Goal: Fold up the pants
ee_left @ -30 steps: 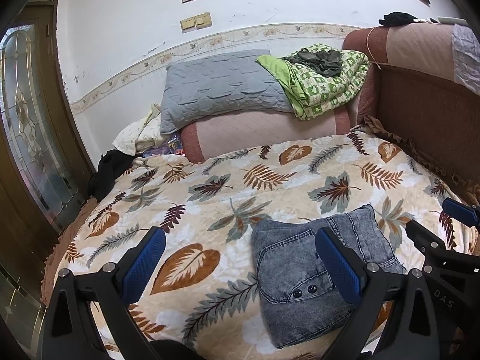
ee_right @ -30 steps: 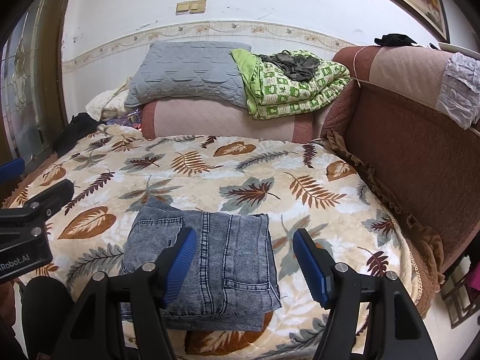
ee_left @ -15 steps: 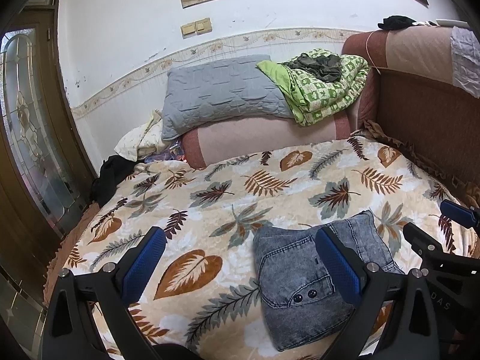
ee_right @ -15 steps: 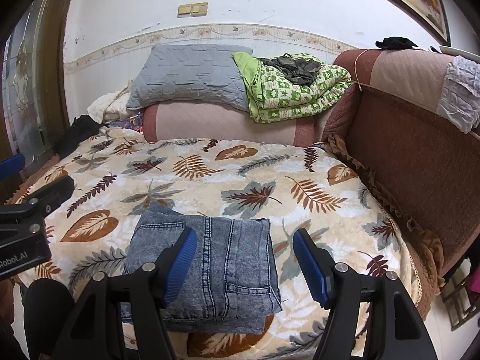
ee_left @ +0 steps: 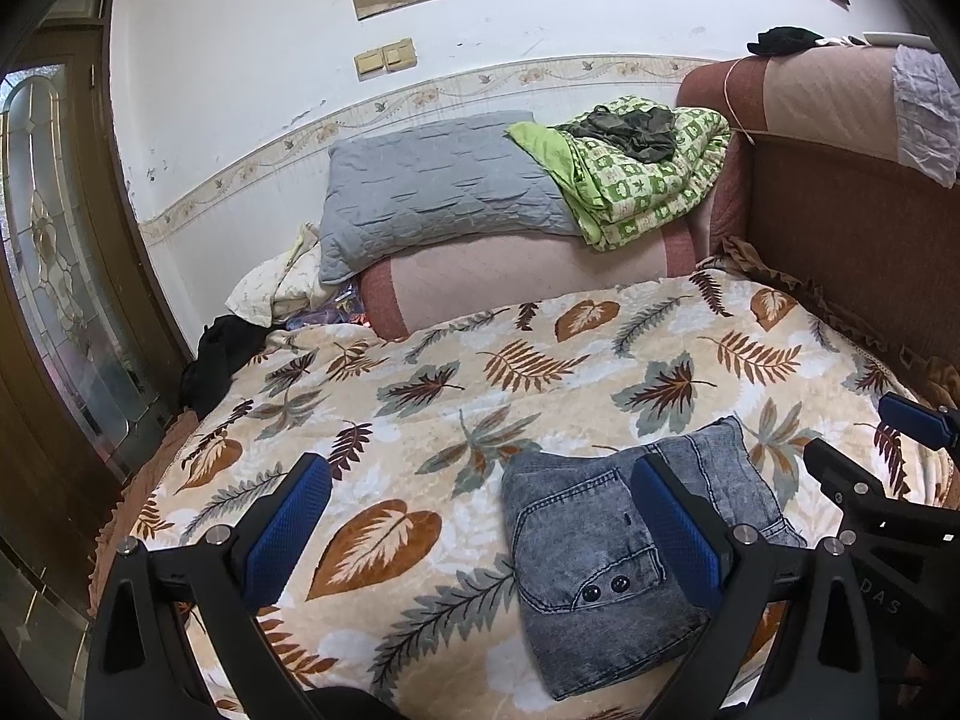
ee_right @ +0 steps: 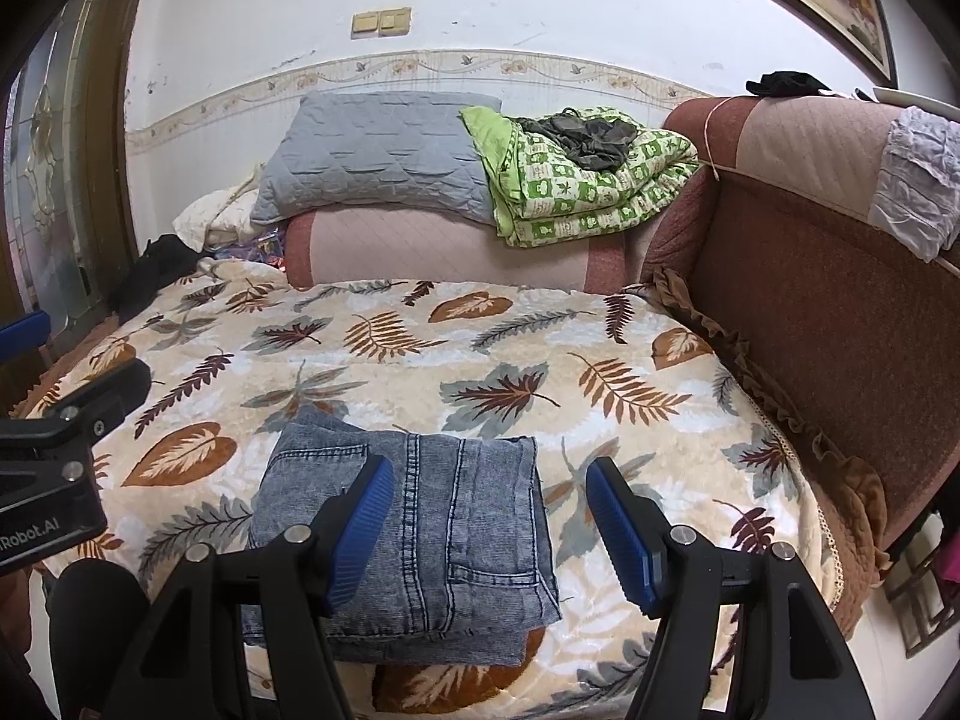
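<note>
Denim, washed grey-blue: the folded jeans (ee_right: 414, 534) lie as a thick square stack near the front edge of the bed's leaf-print blanket (ee_right: 600, 360). The left tool (ee_left: 480, 534) gapes wide, empty, beside the stack; the right tool (ee_right: 489, 525) also stands open above it, gripping nothing. The cloth looks soft yet weighty; I'd pinch a folded edge through all layers. The left tool's body reads "Robot.AI".

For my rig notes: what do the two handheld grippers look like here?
Both the left gripper and right gripper have black angular frames with silver bolts and ribbed blue pads. White lettering marks the bodies. No cables or sleeves show.
</note>
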Available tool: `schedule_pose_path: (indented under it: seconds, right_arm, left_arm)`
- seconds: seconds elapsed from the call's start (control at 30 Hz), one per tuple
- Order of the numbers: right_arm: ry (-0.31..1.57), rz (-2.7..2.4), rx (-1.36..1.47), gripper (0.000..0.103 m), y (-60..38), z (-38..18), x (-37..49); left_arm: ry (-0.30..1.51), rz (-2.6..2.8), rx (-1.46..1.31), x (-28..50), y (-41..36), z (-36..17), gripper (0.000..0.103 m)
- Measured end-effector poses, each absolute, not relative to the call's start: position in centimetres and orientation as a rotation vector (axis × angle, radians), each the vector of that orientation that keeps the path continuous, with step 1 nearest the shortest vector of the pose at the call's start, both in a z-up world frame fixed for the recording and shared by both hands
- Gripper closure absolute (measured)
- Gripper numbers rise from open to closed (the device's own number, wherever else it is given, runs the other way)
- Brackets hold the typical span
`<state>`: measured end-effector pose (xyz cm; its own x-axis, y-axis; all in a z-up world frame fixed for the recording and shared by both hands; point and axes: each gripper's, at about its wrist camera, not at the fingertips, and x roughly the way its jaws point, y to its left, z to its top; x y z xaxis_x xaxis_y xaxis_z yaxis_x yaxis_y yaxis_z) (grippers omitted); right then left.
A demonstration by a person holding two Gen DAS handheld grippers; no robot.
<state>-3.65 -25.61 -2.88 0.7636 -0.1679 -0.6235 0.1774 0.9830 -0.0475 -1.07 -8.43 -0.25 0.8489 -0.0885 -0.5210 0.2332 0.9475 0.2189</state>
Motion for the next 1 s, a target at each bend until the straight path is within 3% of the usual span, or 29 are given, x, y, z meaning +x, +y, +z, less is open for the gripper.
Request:
schedule_pose_path:
  seconds: [1.0]
  right_arm:
    - [0.678, -0.188, 0.016, 0.033, -25.81, -2.92, -3.54]
  left_arm:
    - [0.542, -0.169, 0.284, -0.69, -8.49, -0.68, 0.003]
